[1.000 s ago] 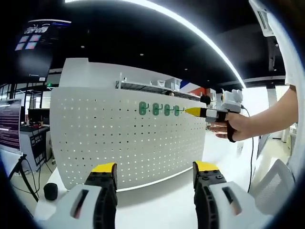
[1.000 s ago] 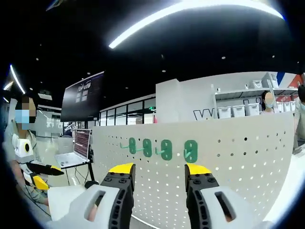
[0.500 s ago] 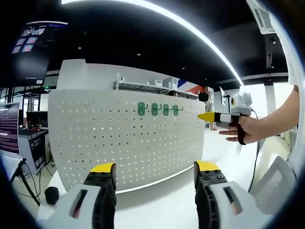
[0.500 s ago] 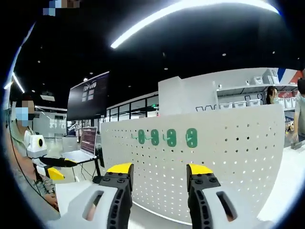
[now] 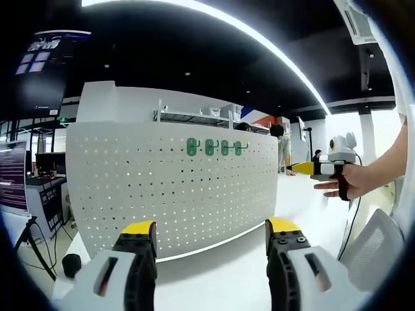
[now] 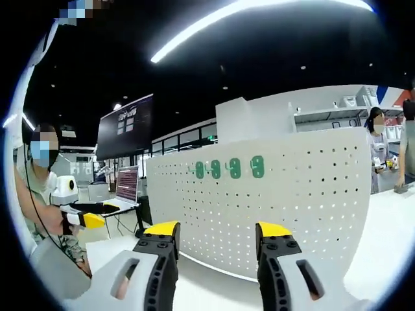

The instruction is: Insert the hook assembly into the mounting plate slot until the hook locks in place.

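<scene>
Left gripper [image 5: 212,234]: jaws spread wide, nothing between them; black fingers with yellow tips on pale grey bodies, seen at the bottom of the left gripper view. Right gripper [image 6: 217,236]: same build, jaws likewise wide apart and empty. In the left gripper view the right gripper appears at the right edge, held in a hand [image 5: 351,183], well clear of the board.

Both grippers stand over a smooth white table [image 5: 214,272]. On it stands the mounting plate [image 5: 162,188], a white perforated panel, upright, with regular rows of small round holes; it looks curved through the fisheye lens. Four green hooks [image 6: 229,168] sit in a level row near its top edge, each an oval plate, glossy, with a thin prong projecting forward.

Beyond: a laptop [image 6: 126,192] at left, a dark wall screen [image 6: 125,127], white shelving [image 5: 194,116].
</scene>
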A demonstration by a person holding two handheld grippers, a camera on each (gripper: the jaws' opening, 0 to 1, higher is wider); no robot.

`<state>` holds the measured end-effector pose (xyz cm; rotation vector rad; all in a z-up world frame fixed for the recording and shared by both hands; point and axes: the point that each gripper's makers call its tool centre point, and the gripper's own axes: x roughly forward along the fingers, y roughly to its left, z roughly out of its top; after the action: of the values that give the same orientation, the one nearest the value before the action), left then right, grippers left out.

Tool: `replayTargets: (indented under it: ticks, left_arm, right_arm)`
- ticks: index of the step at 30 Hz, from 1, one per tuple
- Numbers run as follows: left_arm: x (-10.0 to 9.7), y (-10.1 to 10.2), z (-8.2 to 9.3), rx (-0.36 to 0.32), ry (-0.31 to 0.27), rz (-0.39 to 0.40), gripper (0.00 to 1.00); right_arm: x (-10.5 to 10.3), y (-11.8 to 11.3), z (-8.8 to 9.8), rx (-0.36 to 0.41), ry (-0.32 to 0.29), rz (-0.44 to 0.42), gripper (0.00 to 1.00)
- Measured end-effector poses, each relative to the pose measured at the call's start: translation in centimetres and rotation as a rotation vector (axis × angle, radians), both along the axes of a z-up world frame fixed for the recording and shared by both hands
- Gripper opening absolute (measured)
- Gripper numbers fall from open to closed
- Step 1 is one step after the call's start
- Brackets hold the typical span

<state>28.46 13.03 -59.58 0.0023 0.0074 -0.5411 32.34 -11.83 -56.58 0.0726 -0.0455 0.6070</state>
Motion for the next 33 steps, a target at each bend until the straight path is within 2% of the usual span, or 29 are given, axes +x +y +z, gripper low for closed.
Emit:
replayTargets:
  ticks: [9, 22, 33]
  left_arm:
    - [-0.2, 0.7, -0.5, -0.011, 0.011, 0.006, 0.71]
    - [-0.3, 0.6, -0.2, -0.016, 0.002, -0.006, 0.72]
    - [-0.9, 1.3, -0.7, -0.025, 0.008, 0.001, 0.74]
  right_arm:
    - [-1.9, -0.8, -1.0, 0.000, 0.019, -0.009, 0.46]
    - [-4.1, -1.7, -2.0, 0.016, 0.025, -0.028, 0.49]
    - [-5.3, -2.4, -2.6, 0.010, 0.040, -0.042, 0.49]
